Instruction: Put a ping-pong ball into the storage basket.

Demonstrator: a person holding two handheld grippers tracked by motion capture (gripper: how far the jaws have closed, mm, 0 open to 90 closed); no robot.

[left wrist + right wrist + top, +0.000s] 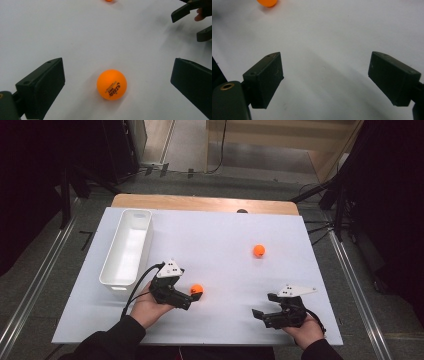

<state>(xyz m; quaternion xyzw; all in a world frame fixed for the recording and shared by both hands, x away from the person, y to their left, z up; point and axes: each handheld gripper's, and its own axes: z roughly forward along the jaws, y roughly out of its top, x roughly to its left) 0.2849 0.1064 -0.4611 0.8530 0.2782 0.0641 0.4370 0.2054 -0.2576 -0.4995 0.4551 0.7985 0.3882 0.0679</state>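
Observation:
Two orange balls lie on the white table top (220, 235). The near ball (197, 289) (111, 84) sits on the surface between the jaws of my left gripper (194, 295) (118, 68), which is open wide with neither jaw touching it. The far ball (258, 251) (108, 0) lies free toward the back right. My right gripper (264, 304) (325, 67) is open over bare table near the front right with nothing between its jaws. An orange ball (267, 2) shows far ahead at that view's top left; I cannot tell which one.
A long white bin (126, 249) stands along the left side of the table, apparently with nothing in it. A wooden strip (200, 202) runs along the table's far edge. The right gripper (192, 20) shows at the top right of the left gripper view.

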